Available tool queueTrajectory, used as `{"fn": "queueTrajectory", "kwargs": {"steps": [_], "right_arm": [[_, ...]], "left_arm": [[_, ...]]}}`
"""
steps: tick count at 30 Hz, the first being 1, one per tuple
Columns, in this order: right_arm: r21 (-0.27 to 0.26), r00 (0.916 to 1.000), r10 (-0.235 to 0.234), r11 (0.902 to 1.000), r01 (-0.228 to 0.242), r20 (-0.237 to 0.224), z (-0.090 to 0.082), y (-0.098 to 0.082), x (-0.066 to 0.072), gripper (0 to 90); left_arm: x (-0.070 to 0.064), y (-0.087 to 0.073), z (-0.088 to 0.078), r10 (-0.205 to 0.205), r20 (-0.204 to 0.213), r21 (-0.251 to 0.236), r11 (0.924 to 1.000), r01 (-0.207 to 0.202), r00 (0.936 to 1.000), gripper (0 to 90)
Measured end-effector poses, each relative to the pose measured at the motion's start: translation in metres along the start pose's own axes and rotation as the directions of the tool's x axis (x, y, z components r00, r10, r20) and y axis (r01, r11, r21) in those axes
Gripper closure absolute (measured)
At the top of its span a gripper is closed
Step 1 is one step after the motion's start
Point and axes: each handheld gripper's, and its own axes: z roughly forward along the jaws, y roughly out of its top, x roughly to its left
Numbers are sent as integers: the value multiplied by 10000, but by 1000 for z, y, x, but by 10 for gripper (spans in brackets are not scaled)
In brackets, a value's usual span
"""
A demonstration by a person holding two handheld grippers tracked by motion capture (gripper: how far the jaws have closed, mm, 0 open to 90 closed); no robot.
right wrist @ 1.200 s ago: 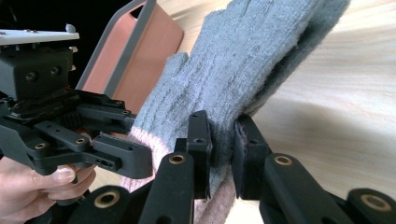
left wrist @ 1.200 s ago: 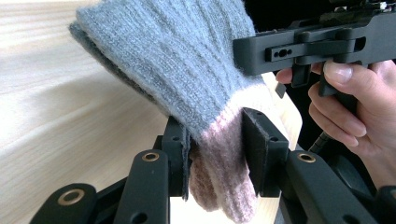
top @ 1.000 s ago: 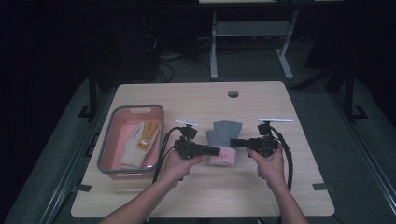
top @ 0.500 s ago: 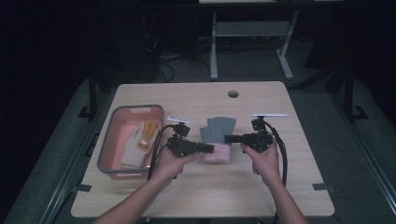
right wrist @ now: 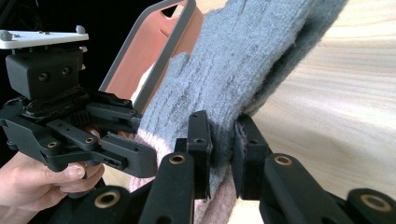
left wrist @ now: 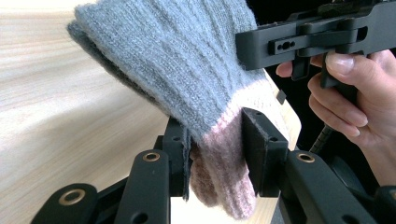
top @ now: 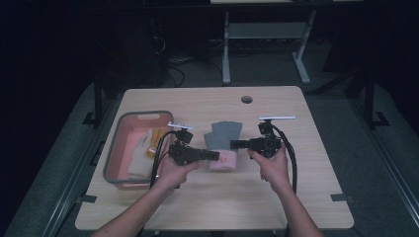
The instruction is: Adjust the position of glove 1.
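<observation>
I have glove (top: 223, 143) over table (top: 276, 202) middle, just right of pink bin (top: 114, 163), held between 2 grippers. Left gripper (left wrist: 217, 154) clenched on pink cuff edge; right gripper (right wrist: 223, 149) clamped on grey knit near cuff, opposite side. I judge glove light, soft, floppy, stretchy; fingers droop, nothing fragile. Best hold: thick ribbed cuff, pinched deep so knit doesn't slip out.

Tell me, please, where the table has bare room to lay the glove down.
Bare wood lies along the table's right side and near edge, and past the hole. It is crowded at the bin and around the glove.
</observation>
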Motion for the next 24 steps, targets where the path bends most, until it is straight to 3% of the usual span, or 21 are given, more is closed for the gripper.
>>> {"fn": "queueTrajectory", "kwargs": {"steps": [24], "right_arm": [[221,9995,-298,9993,301,-138,20,14,20,789]], "left_arm": [[7,1,-28,-122,-228,-278,9995,115,9997,648]]}}
